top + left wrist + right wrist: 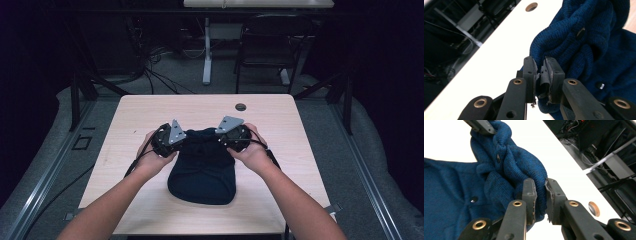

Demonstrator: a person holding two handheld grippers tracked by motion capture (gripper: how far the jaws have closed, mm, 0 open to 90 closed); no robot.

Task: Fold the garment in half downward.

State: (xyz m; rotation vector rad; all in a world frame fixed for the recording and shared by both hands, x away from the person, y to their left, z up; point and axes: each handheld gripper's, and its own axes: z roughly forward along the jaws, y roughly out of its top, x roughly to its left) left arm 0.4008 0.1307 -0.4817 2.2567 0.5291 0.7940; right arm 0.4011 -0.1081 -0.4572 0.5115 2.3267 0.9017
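Two grippers, left gripper [176, 141] and right gripper [226, 136], pinching blue knit garment [202, 167], on table [150, 112]

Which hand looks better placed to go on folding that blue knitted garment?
Neither clearly: left gripper and right gripper each pinch a far corner of the blue garment, evenly placed, so both probably move together.

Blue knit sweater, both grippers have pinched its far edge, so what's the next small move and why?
Probably release both grips. The sweater lies folded on the table, and the left gripper and right gripper hold its bunched far edge low near the tabletop.
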